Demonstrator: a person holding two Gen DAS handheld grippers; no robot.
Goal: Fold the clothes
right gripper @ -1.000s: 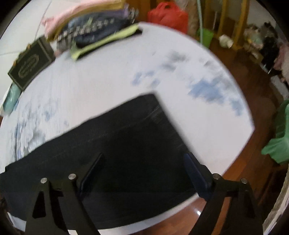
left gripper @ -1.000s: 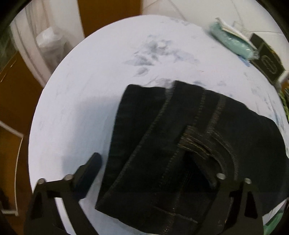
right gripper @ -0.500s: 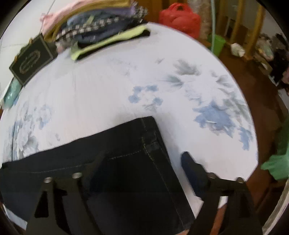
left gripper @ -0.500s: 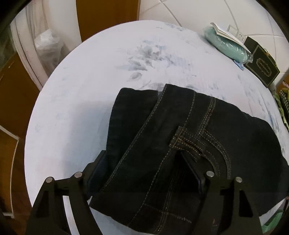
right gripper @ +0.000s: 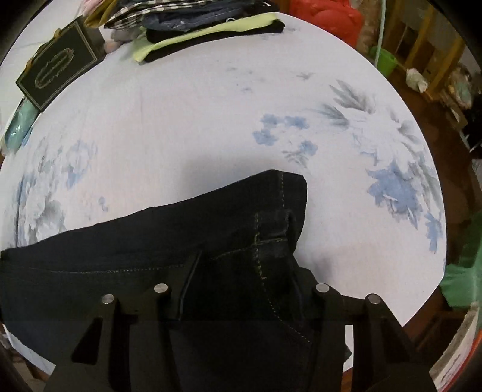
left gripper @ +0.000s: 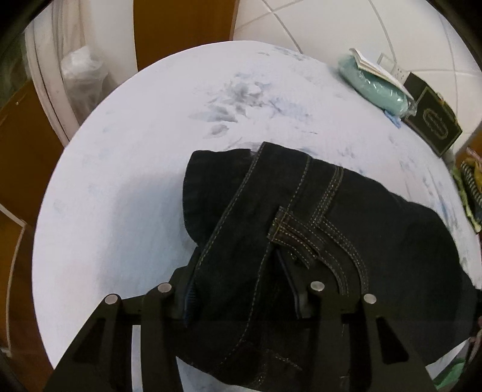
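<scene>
Left tool (left gripper: 241, 297) clamped on dark blue denim jeans (left gripper: 316, 235) at stitched waistband end; right tool (right gripper: 244, 289) clamped on opposite end. Jeans folded, lying on round white floral tabletop (right gripper: 180, 126). Stacked folded clothes (right gripper: 192, 27) at far edge.

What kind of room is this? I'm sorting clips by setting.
Most likely a lived-in home, perhaps a dining area. A round table with a floral cloth holds dark jeans and a stack of folded clothes; a red bag and wooden furniture stand behind.
</scene>
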